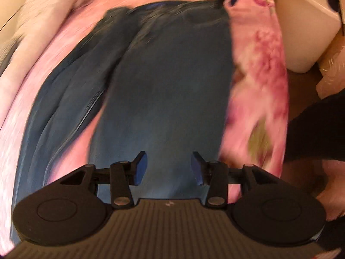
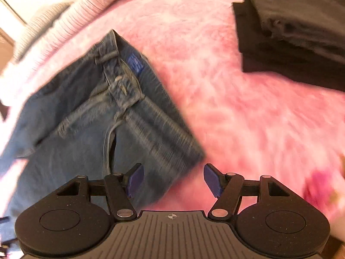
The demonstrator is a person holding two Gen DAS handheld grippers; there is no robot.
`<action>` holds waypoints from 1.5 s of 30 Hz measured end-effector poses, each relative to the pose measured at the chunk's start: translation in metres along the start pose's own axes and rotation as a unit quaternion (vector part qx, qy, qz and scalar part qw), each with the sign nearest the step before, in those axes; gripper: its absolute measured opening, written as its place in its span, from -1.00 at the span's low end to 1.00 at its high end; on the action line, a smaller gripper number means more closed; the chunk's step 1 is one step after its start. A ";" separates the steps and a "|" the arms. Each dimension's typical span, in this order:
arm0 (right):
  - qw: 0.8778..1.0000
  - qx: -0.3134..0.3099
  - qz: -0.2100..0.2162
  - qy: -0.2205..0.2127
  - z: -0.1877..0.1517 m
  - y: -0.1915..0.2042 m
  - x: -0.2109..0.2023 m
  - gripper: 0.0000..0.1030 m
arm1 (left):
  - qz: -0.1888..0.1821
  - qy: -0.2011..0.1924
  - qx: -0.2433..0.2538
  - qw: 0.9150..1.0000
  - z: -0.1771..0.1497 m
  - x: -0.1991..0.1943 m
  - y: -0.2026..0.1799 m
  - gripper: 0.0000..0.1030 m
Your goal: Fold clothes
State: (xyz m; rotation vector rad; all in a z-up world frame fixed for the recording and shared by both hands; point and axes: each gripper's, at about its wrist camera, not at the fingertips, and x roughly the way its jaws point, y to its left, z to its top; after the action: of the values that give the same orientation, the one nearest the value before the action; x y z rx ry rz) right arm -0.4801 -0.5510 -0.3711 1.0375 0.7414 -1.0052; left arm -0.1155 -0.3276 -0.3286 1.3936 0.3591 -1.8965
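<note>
A pair of blue jeans (image 1: 172, 86) lies spread on a pink fluffy blanket (image 1: 71, 32). In the left wrist view the legs run away from me, one leg (image 1: 64, 90) lying off to the left. My left gripper (image 1: 169, 168) is open and empty just above the denim. In the right wrist view the jeans' waistband and open fly (image 2: 120, 86) show, with a blue label (image 2: 134, 62). My right gripper (image 2: 173, 180) is open and empty over the edge of the jeans (image 2: 172, 151) and the blanket (image 2: 237, 118).
A stack of folded dark clothes (image 2: 295, 34) sits on the blanket at the far right. A pink floral cloth (image 1: 263, 71) lies right of the jeans. A white ribbed cover (image 2: 71, 21) lies at the far left. A cream cushion (image 1: 306, 32) stands beyond.
</note>
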 end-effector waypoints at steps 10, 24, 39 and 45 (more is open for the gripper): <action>0.984 -0.012 0.171 0.048 0.040 -0.060 0.020 0.27 | -0.018 0.033 0.031 0.999 0.103 0.069 -0.029 -0.23; 0.948 -0.056 0.269 0.160 0.092 -0.046 0.059 -0.71 | -0.048 0.011 0.061 0.997 0.141 0.095 -0.047 -0.23; 0.972 -0.114 0.142 0.148 0.072 -0.074 -0.014 -0.62 | -0.122 -0.017 0.058 0.991 0.166 0.087 -0.070 -0.23; 0.975 -0.182 0.091 0.088 0.088 -0.045 -0.035 -0.20 | -0.054 -0.014 -0.004 0.998 0.134 0.086 0.029 -0.22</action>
State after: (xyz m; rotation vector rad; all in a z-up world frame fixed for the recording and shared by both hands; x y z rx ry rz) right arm -0.5312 -0.6301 -0.3255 0.8608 0.9202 -0.5957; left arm -0.2002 -0.4634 -0.3520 1.3638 0.4351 -1.9972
